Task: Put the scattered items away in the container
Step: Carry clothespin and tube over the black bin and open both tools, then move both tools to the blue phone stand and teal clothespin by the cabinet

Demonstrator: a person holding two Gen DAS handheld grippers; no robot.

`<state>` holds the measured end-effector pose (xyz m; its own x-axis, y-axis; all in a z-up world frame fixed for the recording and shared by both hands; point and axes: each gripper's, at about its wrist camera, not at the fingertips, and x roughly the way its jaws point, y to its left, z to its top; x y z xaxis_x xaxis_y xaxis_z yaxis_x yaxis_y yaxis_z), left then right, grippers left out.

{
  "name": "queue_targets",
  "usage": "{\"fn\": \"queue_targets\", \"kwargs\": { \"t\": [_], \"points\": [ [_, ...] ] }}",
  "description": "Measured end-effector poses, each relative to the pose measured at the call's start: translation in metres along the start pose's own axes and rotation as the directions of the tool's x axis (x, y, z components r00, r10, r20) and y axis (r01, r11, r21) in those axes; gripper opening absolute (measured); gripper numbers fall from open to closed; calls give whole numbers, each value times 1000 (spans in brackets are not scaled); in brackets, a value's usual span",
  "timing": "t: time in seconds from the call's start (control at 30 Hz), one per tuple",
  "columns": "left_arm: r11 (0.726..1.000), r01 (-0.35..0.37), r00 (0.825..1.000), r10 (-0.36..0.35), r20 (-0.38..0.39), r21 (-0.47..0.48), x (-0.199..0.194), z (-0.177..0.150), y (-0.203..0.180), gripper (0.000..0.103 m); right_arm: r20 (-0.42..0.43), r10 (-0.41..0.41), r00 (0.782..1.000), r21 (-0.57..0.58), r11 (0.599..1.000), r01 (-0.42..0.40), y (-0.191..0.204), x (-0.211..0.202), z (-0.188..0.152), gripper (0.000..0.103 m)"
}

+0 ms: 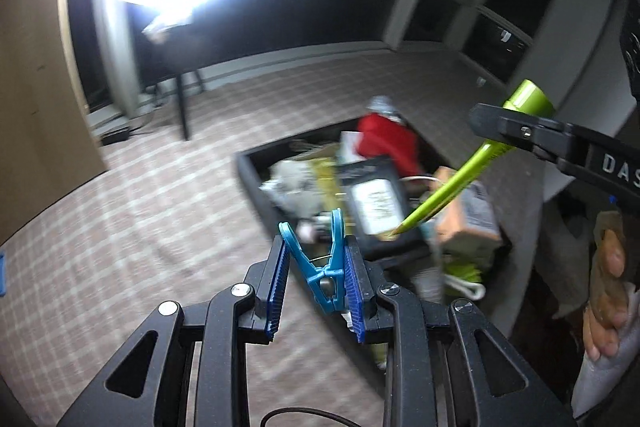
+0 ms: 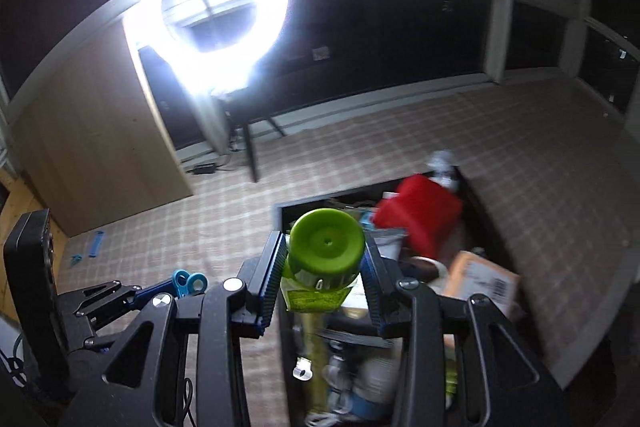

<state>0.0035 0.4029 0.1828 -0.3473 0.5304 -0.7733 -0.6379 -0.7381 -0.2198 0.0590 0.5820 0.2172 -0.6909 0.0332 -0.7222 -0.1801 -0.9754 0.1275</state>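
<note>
My left gripper (image 1: 314,267) is shut on a blue clothes peg (image 1: 326,263), held above the floor just left of the black container (image 1: 256,179). The peg also shows in the right wrist view (image 2: 188,283). My right gripper (image 2: 324,267) is shut on a green bottle (image 2: 324,251) with a long pointed nozzle. In the left wrist view the right gripper (image 1: 516,131) holds the bottle (image 1: 452,187) tilted over the container, nozzle tip down. The container (image 2: 480,203) holds a red item (image 2: 420,219), a cardboard box (image 2: 480,279) and other clutter.
A bright ring light (image 2: 224,7) on a stand is behind, with its tripod legs (image 1: 182,107) on the checked floor. A wooden cabinet (image 2: 100,147) is at left. Small blue items (image 2: 96,243) lie on the floor. The person's hand (image 1: 608,291) is at right.
</note>
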Motion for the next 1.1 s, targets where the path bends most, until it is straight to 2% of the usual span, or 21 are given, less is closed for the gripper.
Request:
{"fn": "queue_targets", "kwargs": {
  "t": [0.2,0.4,0.43,0.47,0.5,0.57,0.63,0.83,1.1],
  "points": [
    [996,76,997,-75,-31,48,14,7,-46,25,-44,-60,997,39,997,62,-37,-9,0,36],
    [995,78,996,-74,-50,70,33,14,-71,26,-75,-105,992,42,993,108,-52,4,10,36],
    [996,69,996,-66,-57,62,38,16,-72,30,-79,-105,991,43,993,108,-53,7,13,37],
    [997,63,995,-59,-77,45,44,19,-73,53,-83,-103,991,40,994,106,-54,11,15,37],
    [998,64,995,-62,-84,29,48,22,-72,70,-94,-98,991,38,994,102,-55,16,19,38],
    [998,57,997,-56,-56,14,49,25,-69,71,-101,-123,987,71,989,130,-62,24,25,53],
    [999,29,999,-28,-40,29,48,26,-67,71,-84,-136,987,95,985,144,-67,26,31,59],
    [1000,4,999,-3,-43,31,46,21,-52,66,-75,-127,989,104,985,135,-73,29,35,59],
    [999,-46,998,46,-49,0,39,13,-24,65,-83,-98,992,88,991,105,-63,34,33,59]
  ]
}}
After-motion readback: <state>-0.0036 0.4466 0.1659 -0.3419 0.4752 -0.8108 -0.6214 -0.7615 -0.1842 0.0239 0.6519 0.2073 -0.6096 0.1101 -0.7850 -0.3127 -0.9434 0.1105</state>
